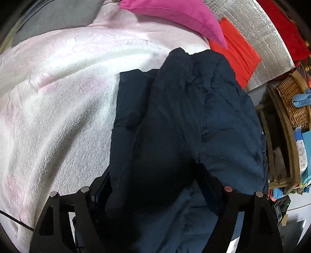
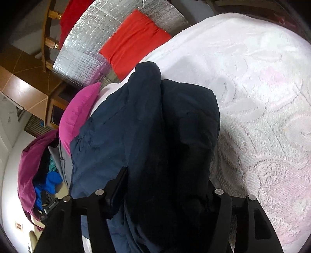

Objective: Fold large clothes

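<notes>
Looking along the left gripper (image 1: 153,186) first: a dark navy jacket (image 1: 194,109) is bunched up on the bed (image 1: 48,101), over toward the edge nearest the basket (image 1: 293,101), with a pink pillow (image 1: 175,17) and a red pillow (image 1: 235,50) up behind it. A thick wad of the jacket sits right between the fingers (image 1: 206,179), and they look pinched onto it from both sides, so I'd call that a grip on the cloth, just a fat one.

Now the right gripper (image 2: 165,181): same jacket (image 2: 140,120), seen from the other side, piled long and narrow across the white-pink bed cover (image 2: 262,107). The pink pillow (image 2: 77,114) sits just beside it and a heap of other clothes (image 2: 44,175) is off past the bed edge. These fingers (image 2: 118,181) also have a puffy fold jammed between them and seem to be clamped on it.

My take on handling: it reads as padded, soft and floppy, light for its bulk, probably a bit slick. It'll sag wherever it isn't supported. I'd grab at a hem or seam, not the puffy middle, since a thick bunch can squish and slide out.
</notes>
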Tool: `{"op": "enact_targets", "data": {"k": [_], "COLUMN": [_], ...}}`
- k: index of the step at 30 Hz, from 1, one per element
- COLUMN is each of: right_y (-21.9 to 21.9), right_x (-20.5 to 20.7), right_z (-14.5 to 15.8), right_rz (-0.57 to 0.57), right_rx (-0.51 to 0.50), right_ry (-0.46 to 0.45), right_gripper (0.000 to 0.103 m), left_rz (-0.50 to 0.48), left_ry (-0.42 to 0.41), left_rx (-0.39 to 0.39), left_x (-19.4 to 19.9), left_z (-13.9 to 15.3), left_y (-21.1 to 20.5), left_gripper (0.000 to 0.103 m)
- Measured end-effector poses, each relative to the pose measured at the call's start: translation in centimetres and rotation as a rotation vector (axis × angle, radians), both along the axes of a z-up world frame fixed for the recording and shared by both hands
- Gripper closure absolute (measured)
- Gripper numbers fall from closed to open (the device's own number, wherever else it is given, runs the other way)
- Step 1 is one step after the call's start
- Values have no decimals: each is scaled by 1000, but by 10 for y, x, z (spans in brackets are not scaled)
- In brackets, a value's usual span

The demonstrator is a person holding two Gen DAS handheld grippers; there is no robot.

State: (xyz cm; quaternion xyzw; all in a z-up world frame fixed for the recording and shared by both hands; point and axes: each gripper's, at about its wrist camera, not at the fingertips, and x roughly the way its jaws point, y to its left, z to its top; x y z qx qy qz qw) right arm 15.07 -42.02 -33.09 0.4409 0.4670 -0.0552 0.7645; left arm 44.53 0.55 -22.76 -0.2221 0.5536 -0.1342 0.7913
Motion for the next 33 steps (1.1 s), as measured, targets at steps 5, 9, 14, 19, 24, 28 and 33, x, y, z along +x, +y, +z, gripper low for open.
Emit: {"op": "enact_targets", "data": {"k": [5, 9, 14, 19, 24, 28, 33], "right_y": [2, 1, 2, 3, 6, 6, 4], "right_x": [0, -2, -2, 0, 1, -2, -7], "right_z": [0, -1, -1, 2, 5, 7, 10], "right_rz": [-6, -9, -13, -16, -21, -36, -51], "right_rx": [3, 11, 15, 1, -23, -14, -17], "right_ry": [-14, -23, -30, -14, -7, -13, -17], "right_gripper": [37, 37, 37, 37, 39, 42, 51], "left_rz": [11, 7, 16, 24, 47, 32, 32], "left_ry": [5, -12, -3, -29, -81, -91, -84], "left_rx": [-42, -28, -10, -4, -26, -27, -66], "left_x": [-5, -5, -1, 0, -5, -10, -15], "left_z": [4, 6, 7, 11, 23, 26, 26], "left_y": [0, -1, -4, -8, 0, 2, 10], "left_gripper": [33, 35, 30, 41, 65, 70, 75]}}
